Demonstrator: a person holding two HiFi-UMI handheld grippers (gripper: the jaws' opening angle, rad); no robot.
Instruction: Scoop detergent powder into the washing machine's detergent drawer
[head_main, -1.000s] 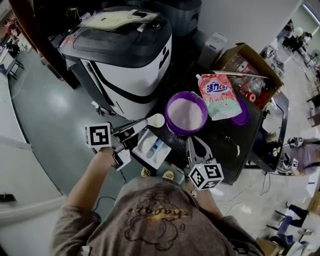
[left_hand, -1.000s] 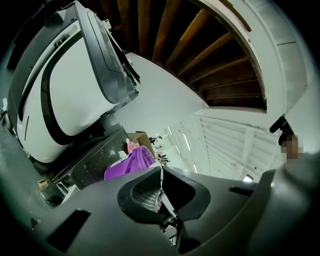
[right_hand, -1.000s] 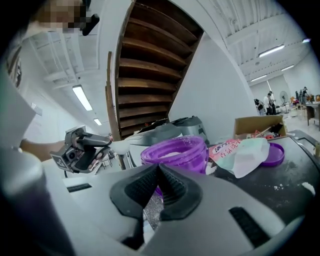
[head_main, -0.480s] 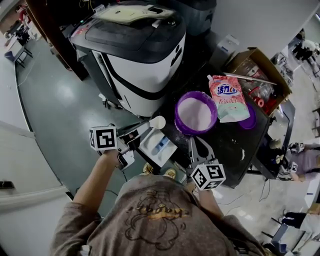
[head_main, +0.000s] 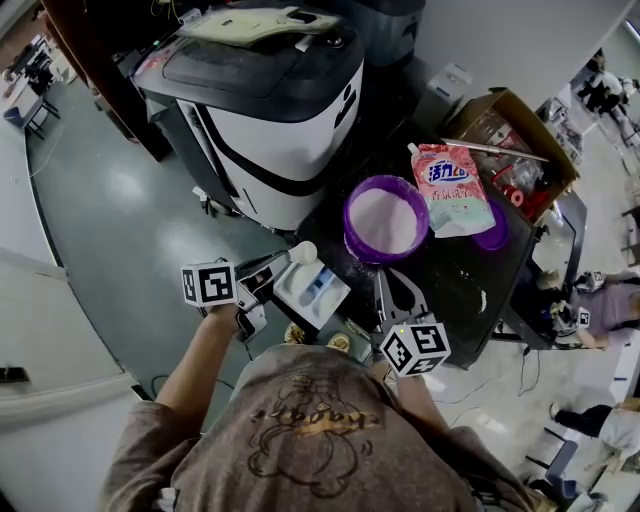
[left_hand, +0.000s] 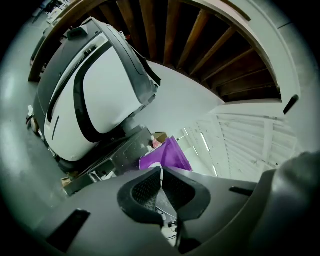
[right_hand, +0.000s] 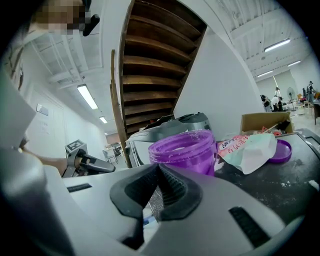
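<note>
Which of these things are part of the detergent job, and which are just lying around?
Job: scoop in left gripper, purple powder tub, detergent drawer, washing machine.
Lying about: detergent pouch, purple lid, cardboard box.

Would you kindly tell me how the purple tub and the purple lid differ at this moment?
The tub is deep, stands open and holds white powder; the lid is shallow and lies flat. The tub is fully in view; the lid lies partly under the bag. Both are purple and round, and both sit on the dark table.
</note>
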